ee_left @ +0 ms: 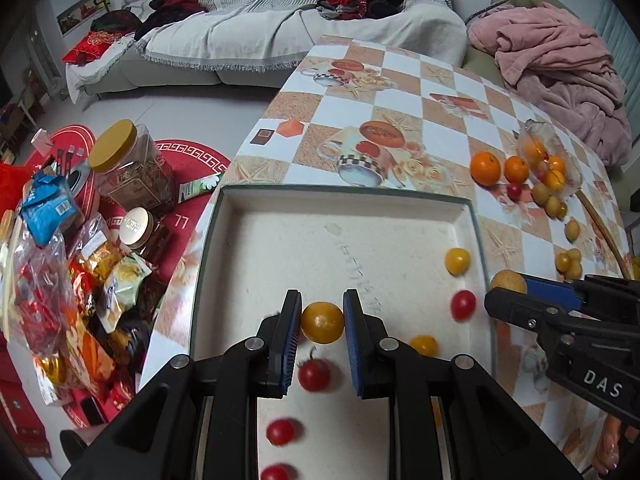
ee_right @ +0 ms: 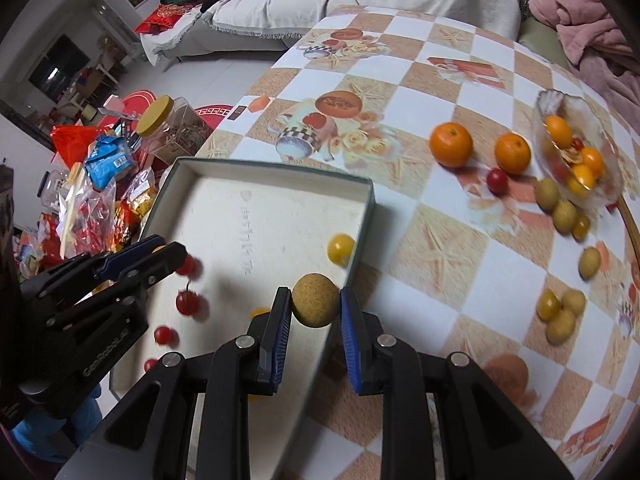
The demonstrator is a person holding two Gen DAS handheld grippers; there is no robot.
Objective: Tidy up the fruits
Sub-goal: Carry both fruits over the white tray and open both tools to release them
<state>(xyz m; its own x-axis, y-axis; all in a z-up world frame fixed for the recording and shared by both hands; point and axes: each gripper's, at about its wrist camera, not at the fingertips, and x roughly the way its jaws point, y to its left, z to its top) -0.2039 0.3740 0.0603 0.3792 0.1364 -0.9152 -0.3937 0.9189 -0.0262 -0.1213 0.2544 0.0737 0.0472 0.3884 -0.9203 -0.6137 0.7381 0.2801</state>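
Both tongs loaded over tray point(ee_left: 224, 240).
Left gripper point(ee_left: 322, 322) pinches yellow tomato point(ee_left: 322, 322); right gripper point(ee_right: 315, 302) pinches tan longan point(ee_right: 315, 300) above tray rim. Light, round, probably soft-skinned; grip across middle, gently.

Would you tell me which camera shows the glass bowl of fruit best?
The right wrist view: the glass bowl sits larger there, with its rim and the fruit inside distinct. The left wrist view shows it smaller, near the table's far right edge.

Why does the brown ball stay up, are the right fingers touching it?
Touching. The right wrist view shows the brown ball pinched between both blue fingers of the right gripper, with no gap either side.
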